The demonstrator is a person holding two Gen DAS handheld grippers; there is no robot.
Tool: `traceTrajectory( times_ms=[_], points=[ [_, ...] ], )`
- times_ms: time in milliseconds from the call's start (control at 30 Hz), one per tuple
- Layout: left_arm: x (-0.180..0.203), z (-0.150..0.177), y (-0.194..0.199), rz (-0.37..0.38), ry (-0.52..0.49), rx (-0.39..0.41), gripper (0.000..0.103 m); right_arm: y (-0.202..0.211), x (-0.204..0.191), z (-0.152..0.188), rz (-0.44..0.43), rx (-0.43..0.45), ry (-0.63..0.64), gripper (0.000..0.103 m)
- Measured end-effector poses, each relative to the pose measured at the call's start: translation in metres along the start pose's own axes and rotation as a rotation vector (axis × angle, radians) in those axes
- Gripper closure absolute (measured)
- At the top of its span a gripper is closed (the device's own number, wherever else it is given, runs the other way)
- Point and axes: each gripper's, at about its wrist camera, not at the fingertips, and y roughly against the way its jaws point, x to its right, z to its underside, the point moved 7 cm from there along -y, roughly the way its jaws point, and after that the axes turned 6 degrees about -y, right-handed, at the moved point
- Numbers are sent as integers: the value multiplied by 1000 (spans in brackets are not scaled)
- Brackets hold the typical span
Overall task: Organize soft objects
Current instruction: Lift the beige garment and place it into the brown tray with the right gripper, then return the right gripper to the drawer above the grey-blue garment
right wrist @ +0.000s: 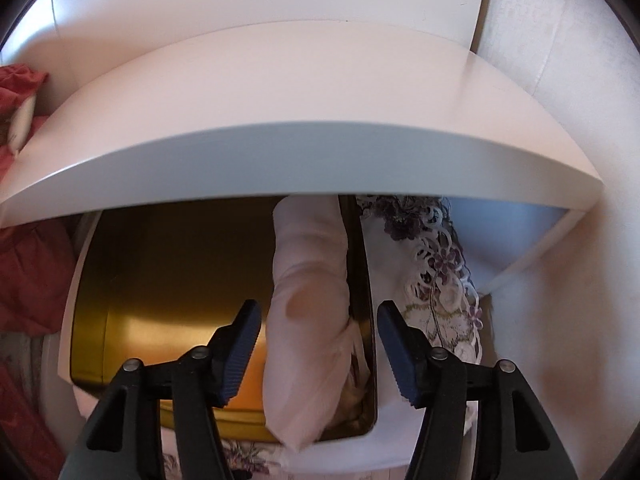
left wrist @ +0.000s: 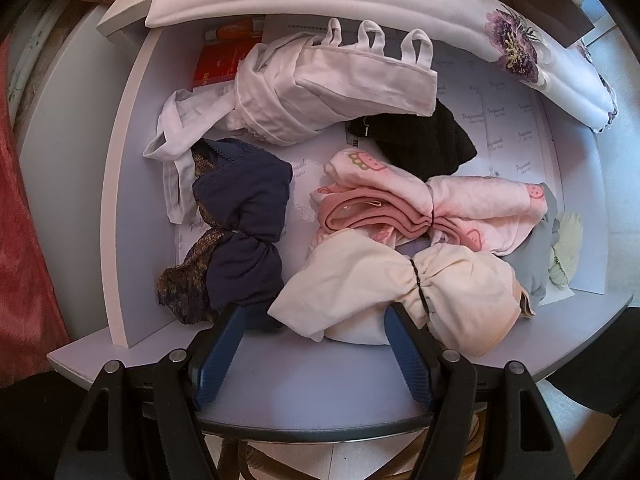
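In the left wrist view an open drawer (left wrist: 120, 208) holds several tied garment bundles: a cream bundle (left wrist: 360, 284) at the front, a pink printed bundle (left wrist: 400, 204), a navy bundle (left wrist: 240, 216), a white garment (left wrist: 320, 92) and a black one (left wrist: 420, 136). My left gripper (left wrist: 314, 312) is open and empty, its fingers at the drawer's front edge beside the cream bundle. In the right wrist view my right gripper (right wrist: 318, 308) is open around a rolled white cloth (right wrist: 308, 300) that lies on a gold tin (right wrist: 168, 260), without gripping it.
A white pillow with a purple flower (left wrist: 508, 48) lies over the drawer's back. Grey and pale green cloths (left wrist: 560, 248) sit at the drawer's right. A red box (left wrist: 220, 60) lies at the back. A white shelf (right wrist: 320, 120) overhangs the tin; lace embroidered fabric (right wrist: 436, 280) lies to the right.
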Motion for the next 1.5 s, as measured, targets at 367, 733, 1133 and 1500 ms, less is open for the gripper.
traceTrajectory(
  times_ms=[367,733,1133,1500],
  points=[
    [0,0,-2,-1,1,-1,30,49,16,52,-64,-5,-5,33],
    [0,-1,-2,-1,2,-1,30,48,34,153,-91,-224,-60,27],
    [-1,0,2,4,4,2,30,4,35,236,-37,-500,-72,27],
    [-8,2,30,96,64,62,29,-19,36,272,-31,-626,-74,26]
  ],
)
